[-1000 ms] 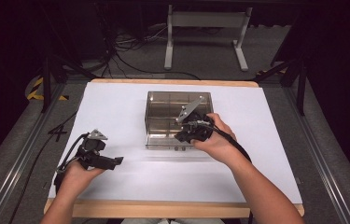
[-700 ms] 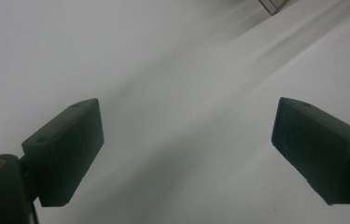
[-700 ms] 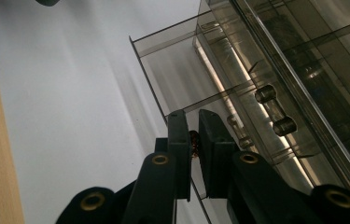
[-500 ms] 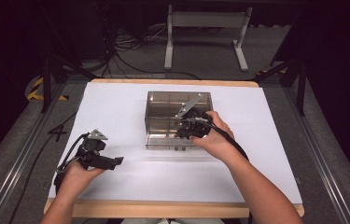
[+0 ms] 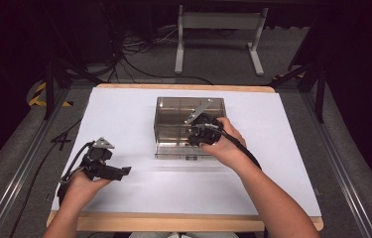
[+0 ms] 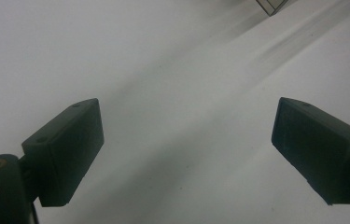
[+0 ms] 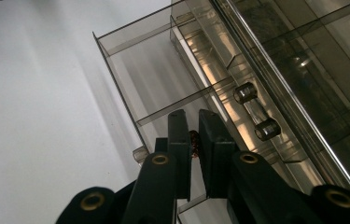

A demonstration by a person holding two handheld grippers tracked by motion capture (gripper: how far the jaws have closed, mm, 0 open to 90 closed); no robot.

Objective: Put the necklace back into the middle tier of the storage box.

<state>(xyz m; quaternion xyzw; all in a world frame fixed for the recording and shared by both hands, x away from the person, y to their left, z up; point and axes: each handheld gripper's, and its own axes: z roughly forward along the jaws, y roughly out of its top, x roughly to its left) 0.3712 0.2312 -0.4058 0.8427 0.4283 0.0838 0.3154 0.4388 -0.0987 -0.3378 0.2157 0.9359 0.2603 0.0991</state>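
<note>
A smoky clear plastic drawer cabinet (image 5: 173, 116) stands mid-table, its bottom drawer (image 7: 154, 88) pulled out toward me. Thin dividers split the drawer, and a clear bar handle (image 7: 255, 112) runs along its front. My right gripper (image 5: 201, 136) (image 7: 192, 122) points down into the drawer, jaws nearly together on a small brown object (image 7: 194, 141) pinched between them. My left gripper (image 5: 119, 172) (image 6: 186, 140) rests low over the white table at the front left. Its jaws stand wide apart with nothing between them.
White paper (image 5: 124, 114) covers the table, which has a wooden edge (image 5: 173, 222) at the front. A corner of the cabinet (image 6: 270, 5) shows far off in the left gripper view. Dark floor, cables and a metal stand (image 5: 218, 29) lie beyond the table.
The right hand has shifted slightly over the open drawer. The left gripper has stayed where it was.
</note>
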